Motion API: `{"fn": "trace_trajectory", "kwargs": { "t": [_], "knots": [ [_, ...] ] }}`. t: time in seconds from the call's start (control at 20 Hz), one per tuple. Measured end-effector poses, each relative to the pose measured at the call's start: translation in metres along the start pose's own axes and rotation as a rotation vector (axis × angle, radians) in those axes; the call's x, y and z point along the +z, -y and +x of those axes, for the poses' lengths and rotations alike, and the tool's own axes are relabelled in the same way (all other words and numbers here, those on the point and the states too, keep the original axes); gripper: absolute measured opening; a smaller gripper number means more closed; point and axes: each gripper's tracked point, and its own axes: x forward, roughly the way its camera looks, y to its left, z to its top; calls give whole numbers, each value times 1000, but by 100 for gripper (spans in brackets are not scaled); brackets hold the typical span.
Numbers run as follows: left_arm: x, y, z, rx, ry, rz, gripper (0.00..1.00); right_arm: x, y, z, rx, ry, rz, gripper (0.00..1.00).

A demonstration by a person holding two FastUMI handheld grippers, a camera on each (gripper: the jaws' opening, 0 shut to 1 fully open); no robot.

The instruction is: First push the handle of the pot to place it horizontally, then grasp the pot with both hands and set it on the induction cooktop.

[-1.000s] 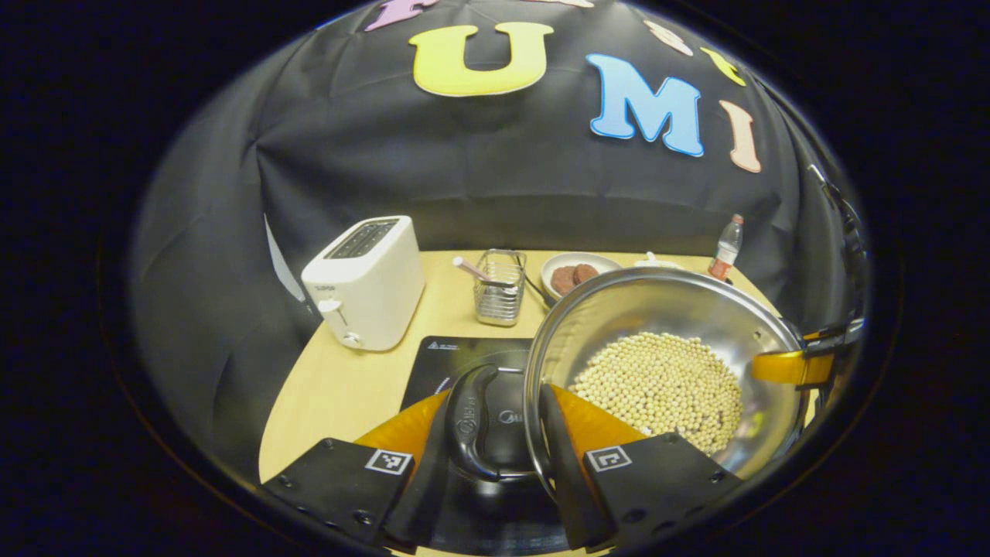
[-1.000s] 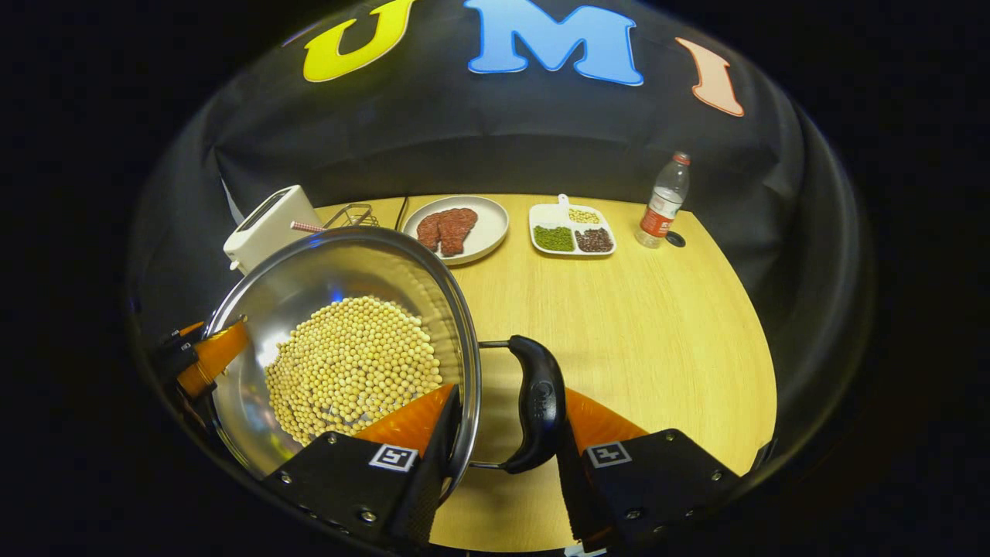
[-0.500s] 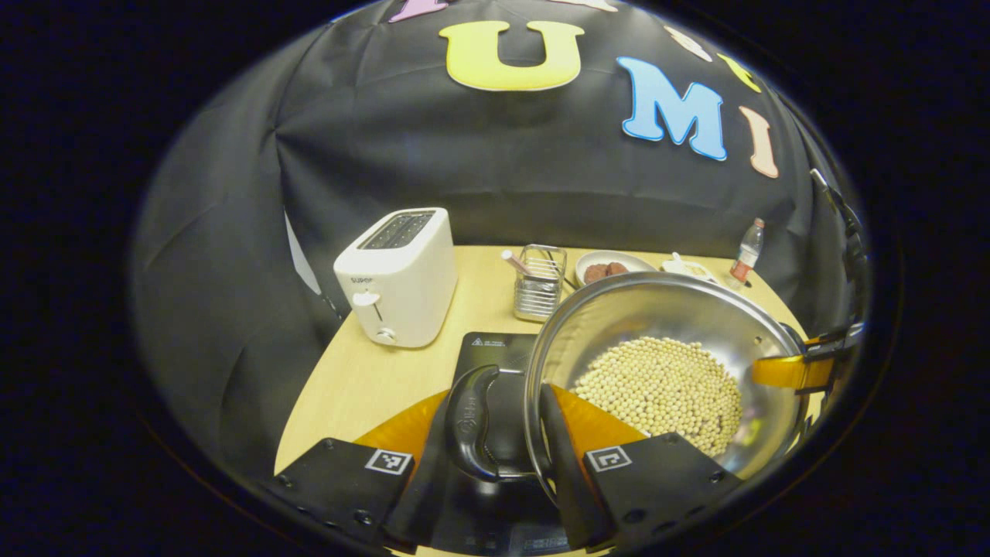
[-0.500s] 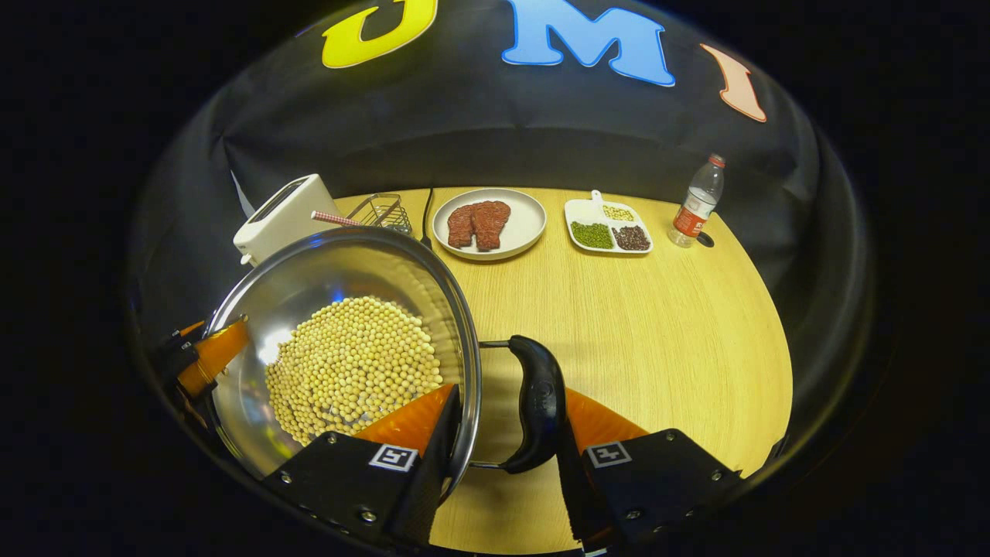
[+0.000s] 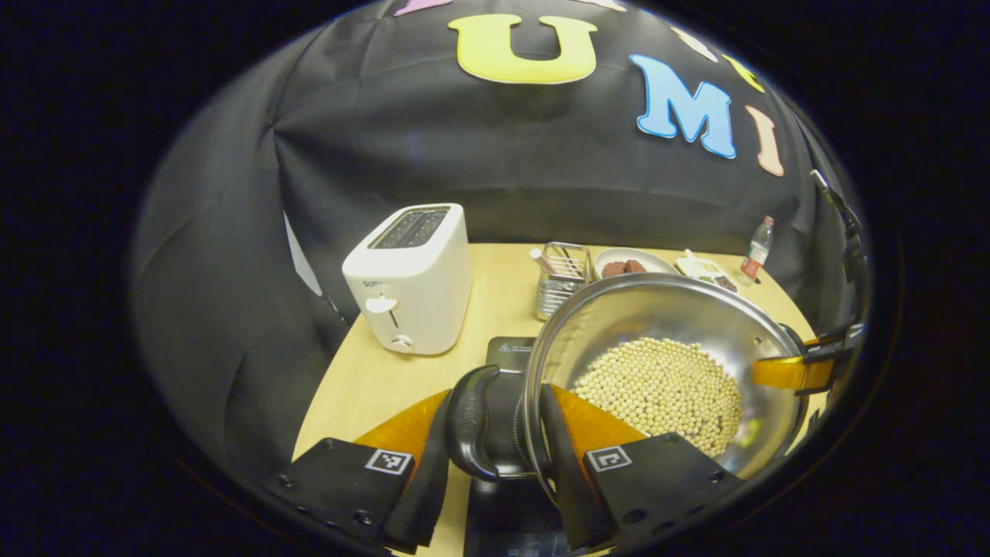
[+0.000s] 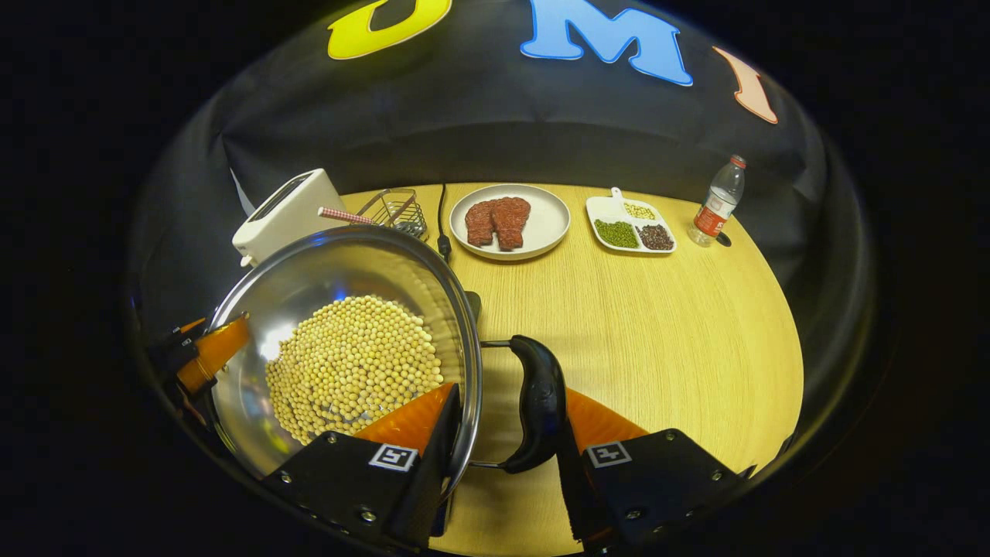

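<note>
Carried leftward since a second ago, the steel pot [image 5: 665, 371] now hangs above the black induction cooktop [image 5: 506, 352], of which less shows ahead of the rim than before, while the white toaster [image 5: 410, 278] looms larger in the left gripper view; in the right gripper view the plate of meat [image 6: 510, 220] and the divided dish of beans [image 6: 630, 230] have slid toward the middle and more bare counter [image 6: 657, 348] lies open on that side.

Left hand-held gripper [image 5: 495, 456] is clenched across the pot's left loop handle [image 5: 472, 422], one finger outside the black grip and the other just inside the rim; right hand-held gripper [image 6: 503, 441] is clenched likewise on the right loop handle [image 6: 537, 402]; both handles lie level.

Pot is held off the counter between the two grips, its rim roughly level; a wire basket [image 5: 561, 275] and a water bottle [image 6: 715, 201] stand farther back.

Handling, as a judgement: stiff polished steel, slippery at the wall, so the two black handles are the sound places to hold; a deep layer of soybeans [image 6: 352, 367] likely makes it heavy, and the loose beans will roll and shift the weight if one side dips; both grips should stay firm and move at the same height; set-down looks near but not yet done.
</note>
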Motion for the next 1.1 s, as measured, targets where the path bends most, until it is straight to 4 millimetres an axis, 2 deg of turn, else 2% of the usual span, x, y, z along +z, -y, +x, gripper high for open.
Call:
{"fn": "trace_trajectory", "kwargs": {
  "t": [0.05,0.1,0.2,0.45,0.6,0.65,0.7,1.1],
  "knots": [
    [0,-3,3,-6,-3,-2,70,-1,-3,2,-2,-3,4,65],
    [0,-6,6,-10,-4,-3,64,-2,-5,3,-4,-5,8,65],
    [-1,-8,14,-16,-10,1,67,-3,-8,5,-11,-10,13,65],
    [-5,-16,29,-28,-11,2,68,-4,-16,11,-12,-26,27,65],
    [-7,-18,31,-41,-14,3,68,-5,-19,14,-19,-31,38,65],
    [-6,-18,32,-46,-18,-2,64,-5,-20,15,-21,-33,38,65],
    [-7,-19,33,-49,-21,-5,68,-5,-21,16,-21,-34,37,65],
    [-9,-23,41,-52,-24,-3,68,-6,-23,21,-20,-45,45,65]
  ]
}}
